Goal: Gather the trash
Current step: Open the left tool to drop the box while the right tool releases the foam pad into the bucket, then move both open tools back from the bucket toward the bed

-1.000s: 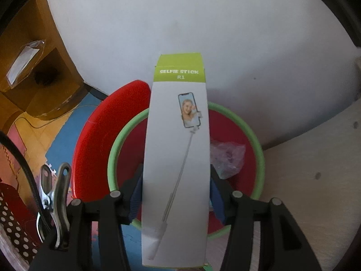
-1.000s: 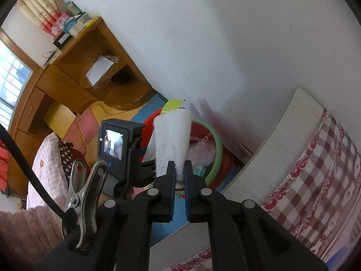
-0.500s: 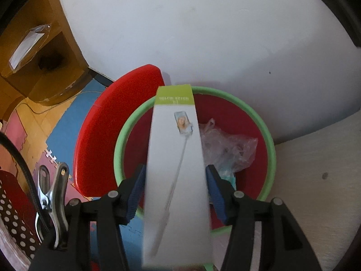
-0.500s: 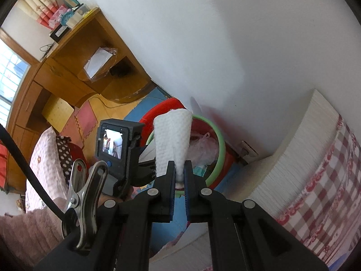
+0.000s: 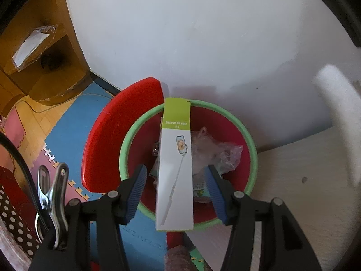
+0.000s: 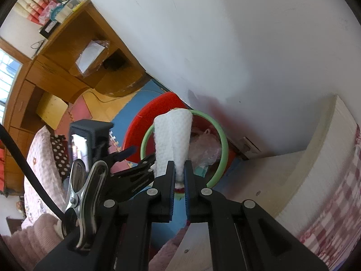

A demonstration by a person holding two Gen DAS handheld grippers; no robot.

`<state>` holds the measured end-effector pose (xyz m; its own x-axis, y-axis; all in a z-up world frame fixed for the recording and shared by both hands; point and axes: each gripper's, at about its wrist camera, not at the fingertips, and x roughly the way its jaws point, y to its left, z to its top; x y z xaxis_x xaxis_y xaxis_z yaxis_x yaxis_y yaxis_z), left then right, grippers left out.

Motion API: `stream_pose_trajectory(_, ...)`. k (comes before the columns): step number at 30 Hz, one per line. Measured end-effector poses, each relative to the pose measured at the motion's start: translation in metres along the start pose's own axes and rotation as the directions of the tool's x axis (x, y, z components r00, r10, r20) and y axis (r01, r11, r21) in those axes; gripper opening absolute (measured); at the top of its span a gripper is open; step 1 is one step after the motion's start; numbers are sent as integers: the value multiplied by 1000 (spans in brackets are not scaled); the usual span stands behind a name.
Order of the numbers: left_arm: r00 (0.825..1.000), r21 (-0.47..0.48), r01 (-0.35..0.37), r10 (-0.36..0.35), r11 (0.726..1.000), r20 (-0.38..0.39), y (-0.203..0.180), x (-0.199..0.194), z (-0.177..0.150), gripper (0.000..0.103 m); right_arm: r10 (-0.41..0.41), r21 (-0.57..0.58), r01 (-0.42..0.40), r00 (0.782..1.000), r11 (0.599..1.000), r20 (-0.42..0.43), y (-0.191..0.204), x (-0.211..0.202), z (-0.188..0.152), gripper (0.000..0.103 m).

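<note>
The left gripper (image 5: 174,194) is held apart, clear of the selfie-stick box (image 5: 175,169) over the bin (image 5: 251,155). The right gripper (image 6: 179,176) is clamped on a paper towel (image 6: 173,140).

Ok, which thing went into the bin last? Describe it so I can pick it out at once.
Find the red bin with the green rim on the floor against the white wall. Leaning inside it, between the open jaws of the left gripper, stands the selfie stick box. It is the only stiff, tall white carton with a lime-green top; beside it lies a crumpled clear plastic bag.
</note>
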<state>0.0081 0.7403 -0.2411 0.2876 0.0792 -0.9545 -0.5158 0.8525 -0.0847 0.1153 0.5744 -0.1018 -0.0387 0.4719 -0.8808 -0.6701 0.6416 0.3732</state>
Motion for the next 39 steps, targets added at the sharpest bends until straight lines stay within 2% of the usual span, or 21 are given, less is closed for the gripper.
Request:
stream_pose_trajectory(4,1000,-7,5,-5,1000,-2,0,-6,1,57,-15,4,15,1000,1000,-13,1,9,5,8)
stream_pose_trajectory(9,1000,4,5,-5,1000,-1,-3,-14,2,57,-14,22,14,1000,1000,-24,0,16,7,20)
stream_pose_trajectory(19,1000,12,20,-20,1000,1,-11,-33,0,57,31,21,-31,1000,999,-3,2,5,1,21)
stream_pose_trajectory(32,999,37,40,-40,999,11,-28,-79,-4,57,59,21,-60,997,998,42,11,-18,-11,21)
stream_pose_trajectory(39,999,52,27,-28,998,17,-33,-103,-6,57,74,29,-76,995,997,74,15,-34,-19,21)
